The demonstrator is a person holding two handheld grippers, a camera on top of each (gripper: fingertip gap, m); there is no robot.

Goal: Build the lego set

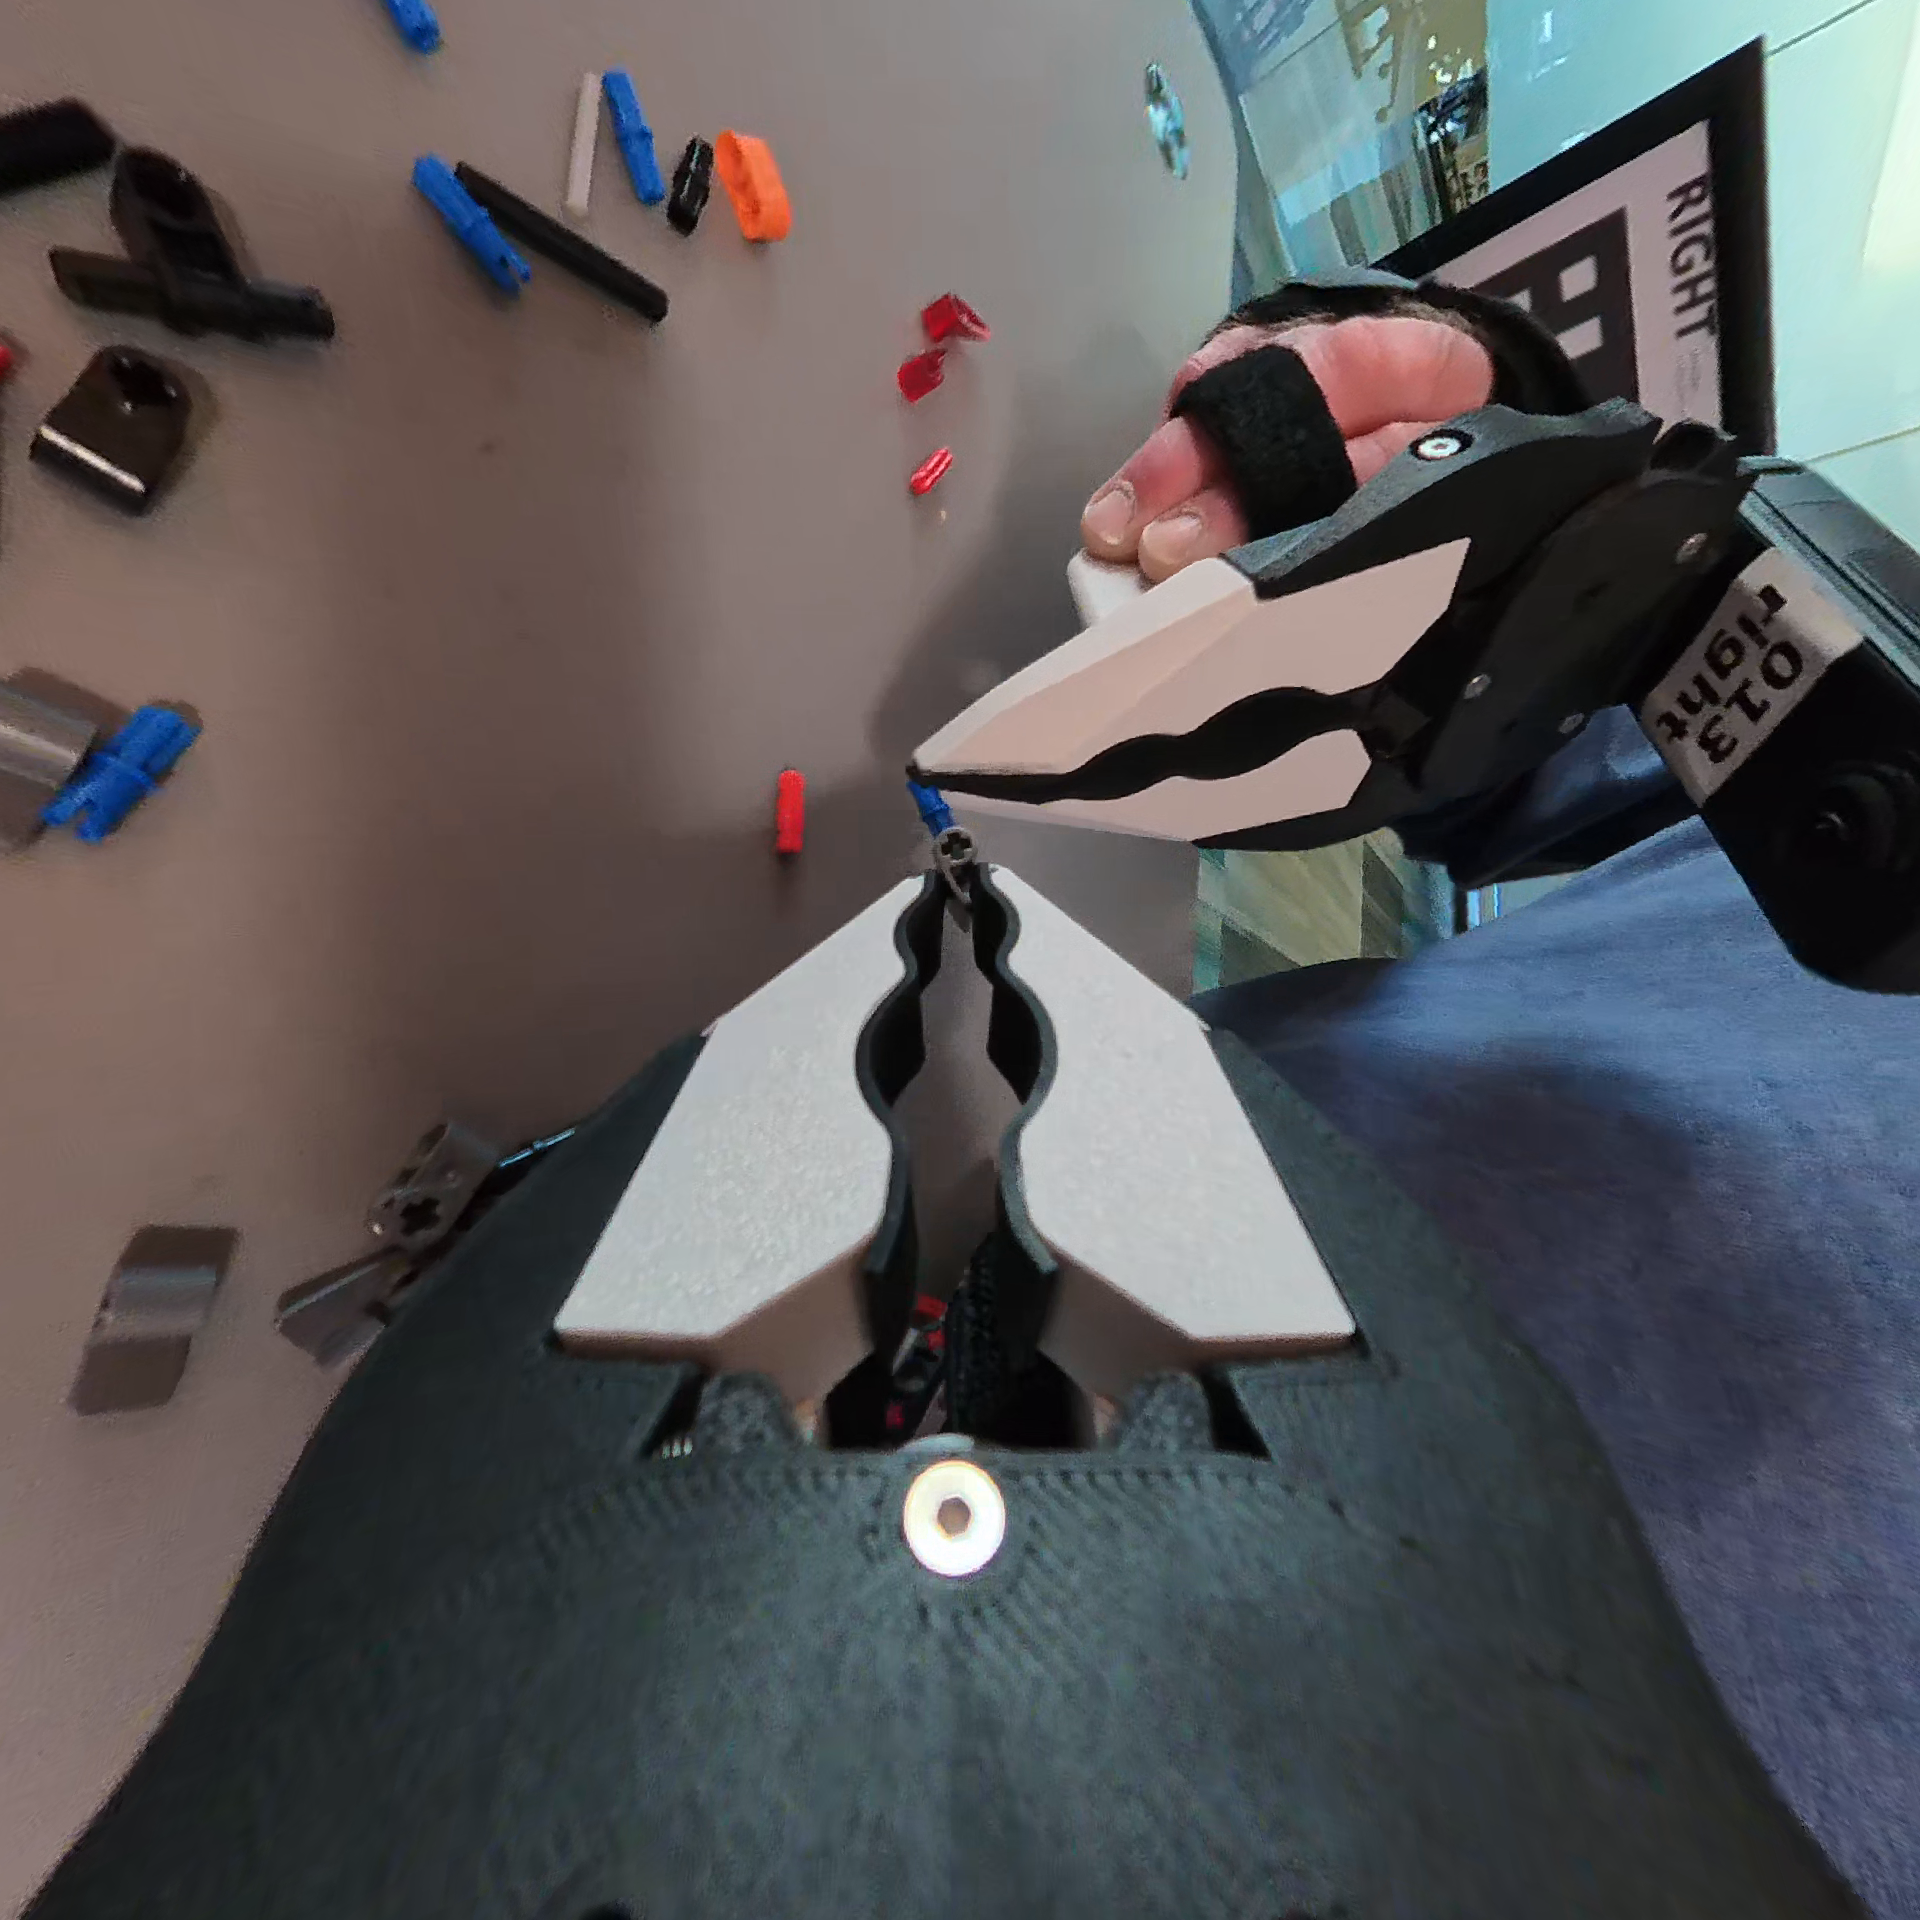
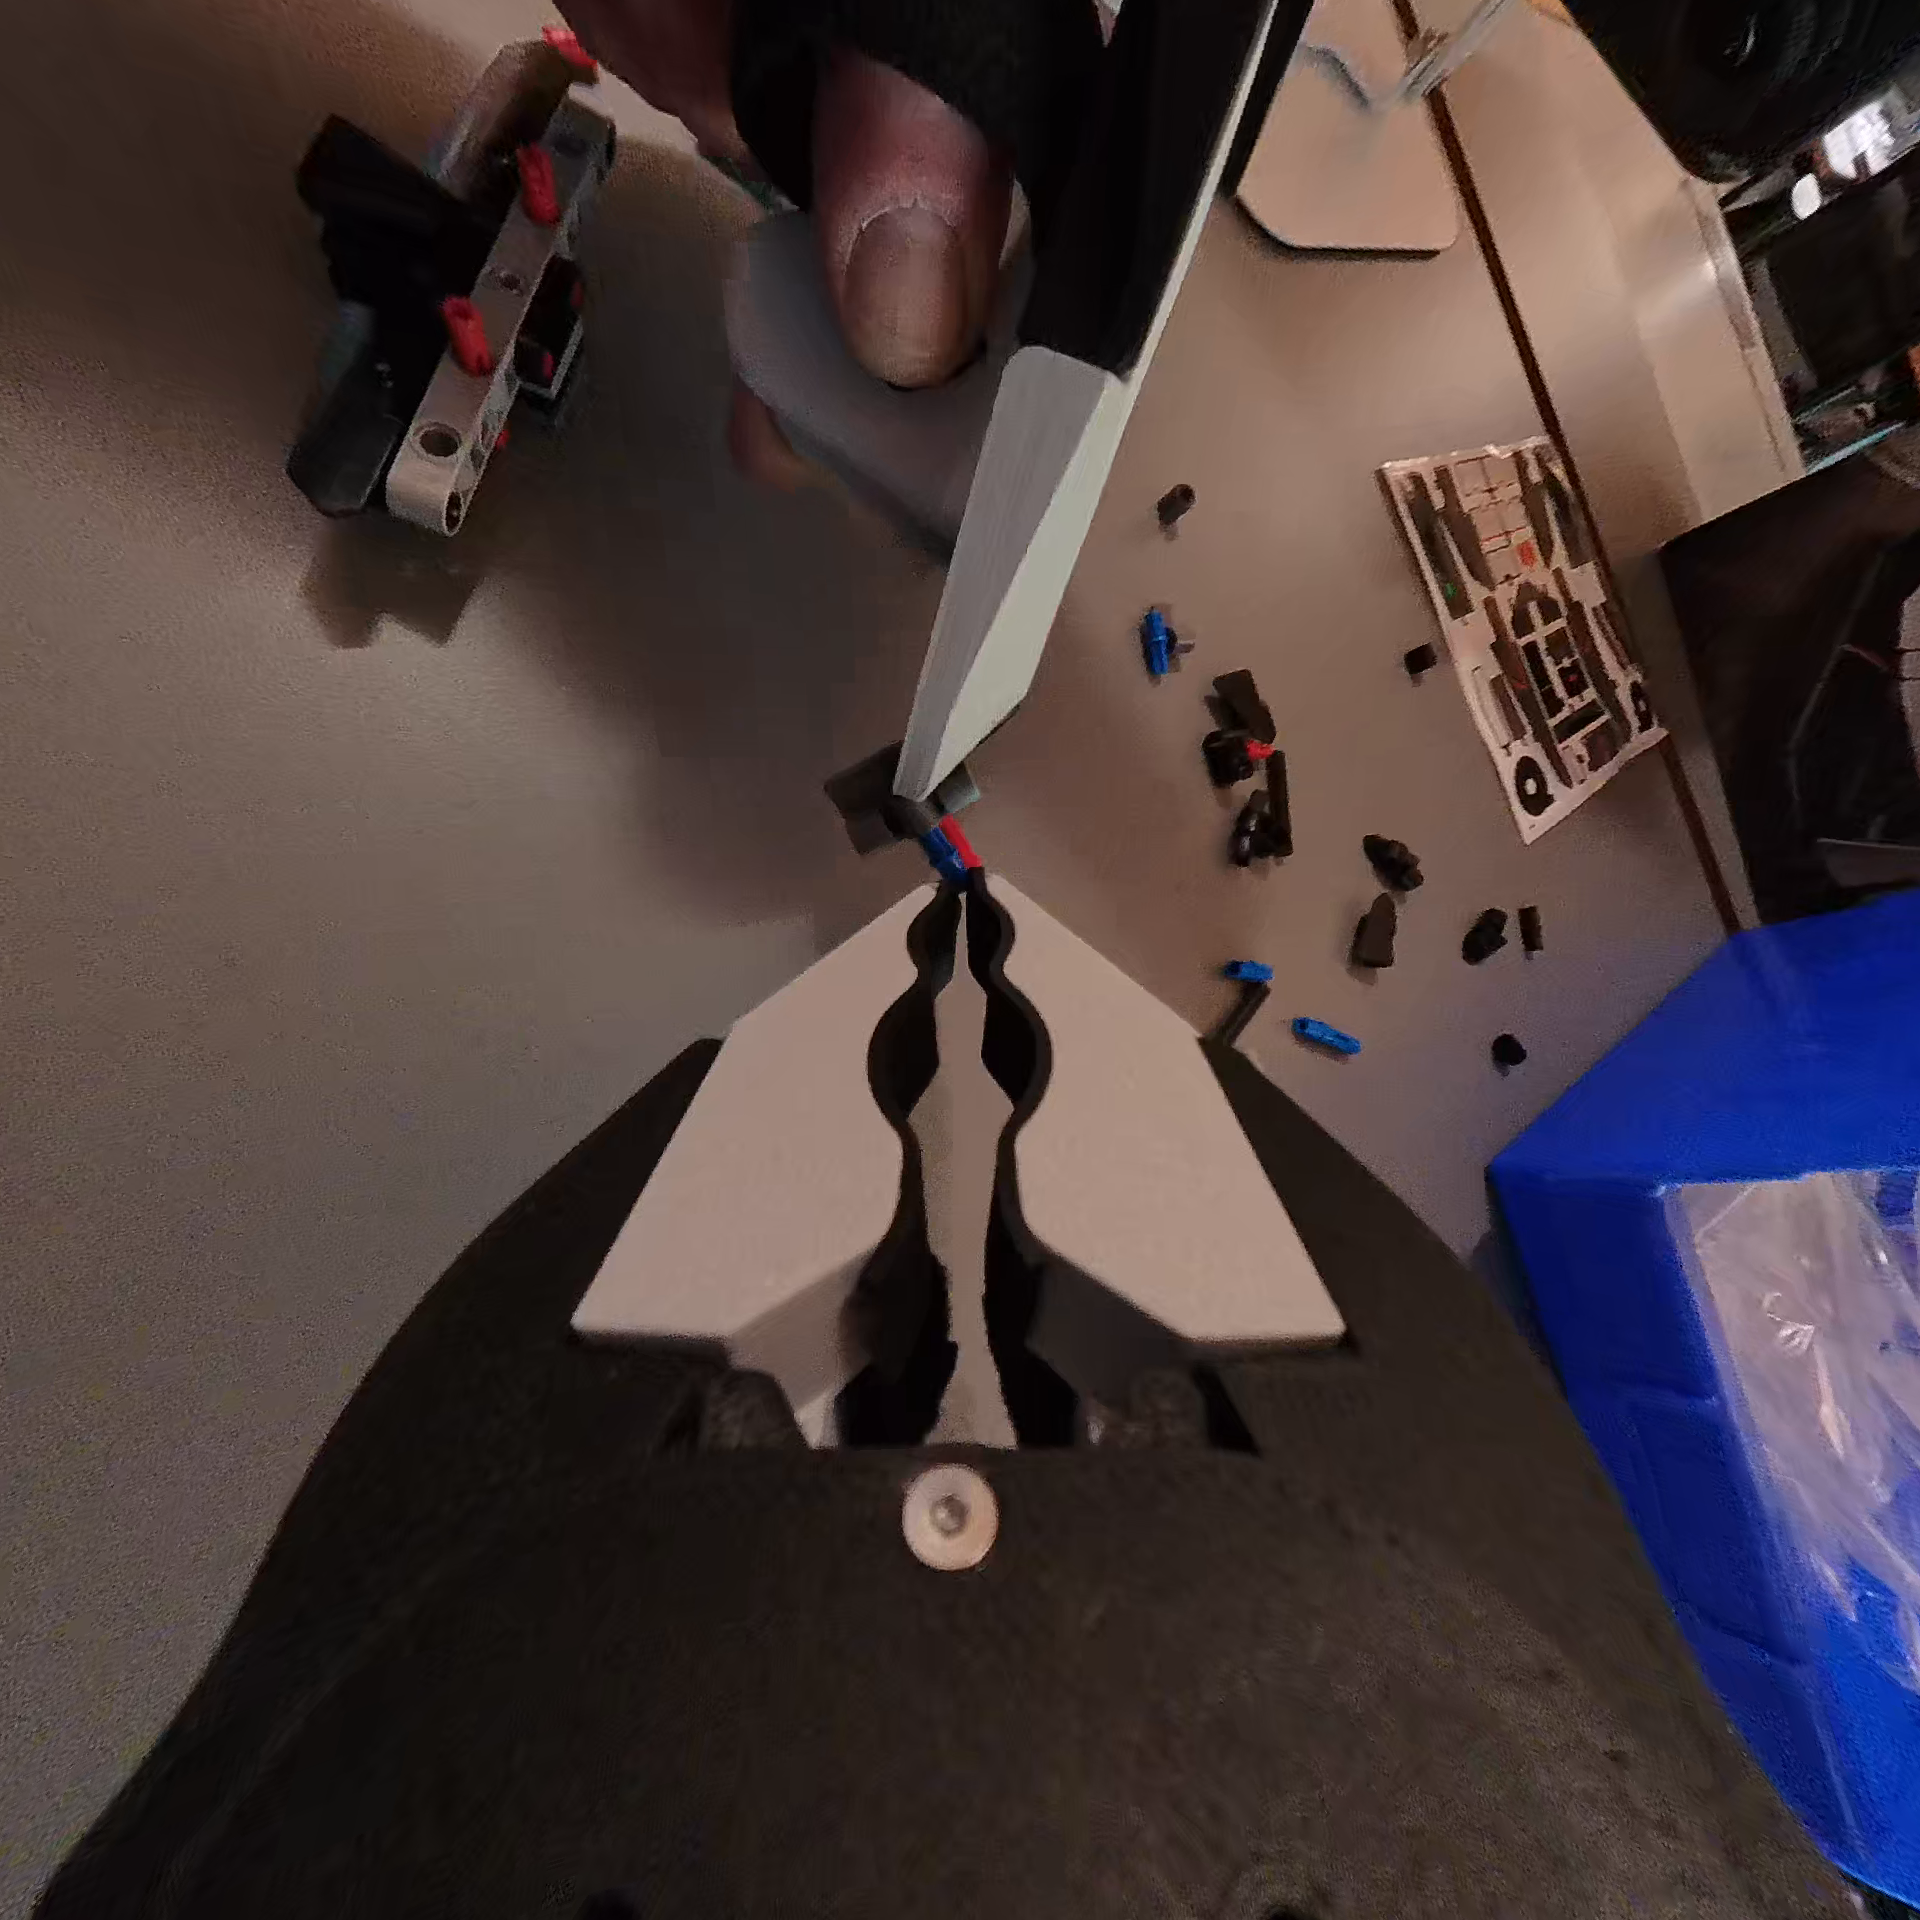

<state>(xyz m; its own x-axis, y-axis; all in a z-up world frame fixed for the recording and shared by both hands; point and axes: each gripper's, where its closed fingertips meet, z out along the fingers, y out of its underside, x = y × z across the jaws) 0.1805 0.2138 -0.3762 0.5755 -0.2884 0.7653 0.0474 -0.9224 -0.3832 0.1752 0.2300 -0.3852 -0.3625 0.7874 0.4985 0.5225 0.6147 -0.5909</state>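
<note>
My left gripper (image 1: 956, 883) is shut on a small grey connector (image 1: 951, 854) and holds it above the table. My right gripper (image 1: 920, 777) comes in from the right, shut on a blue pin (image 1: 925, 805) whose free end meets the connector. In the right wrist view my right gripper (image 2: 956, 891) pinches the blue pin (image 2: 943, 857), which has a red bit beside it. The left gripper (image 2: 925, 805) reaches down from above with the grey connector (image 2: 873, 816). How deep the pin sits in the connector is hidden.
Loose blue pins (image 1: 468, 218), black axles (image 1: 561, 244), an orange piece (image 1: 753, 182) and red bits (image 1: 940, 343) lie on the table. A part-built grey and black assembly (image 2: 447, 312) lies far left. A sticker sheet (image 2: 1517, 644), black parts (image 2: 1247, 769) and a blue bin (image 2: 1621, 1299) are at the right. My left and right fingertips are right by each other. Between my right fingertips and the orange piece (image 1: 753, 182) there is roughly 11 cm.
</note>
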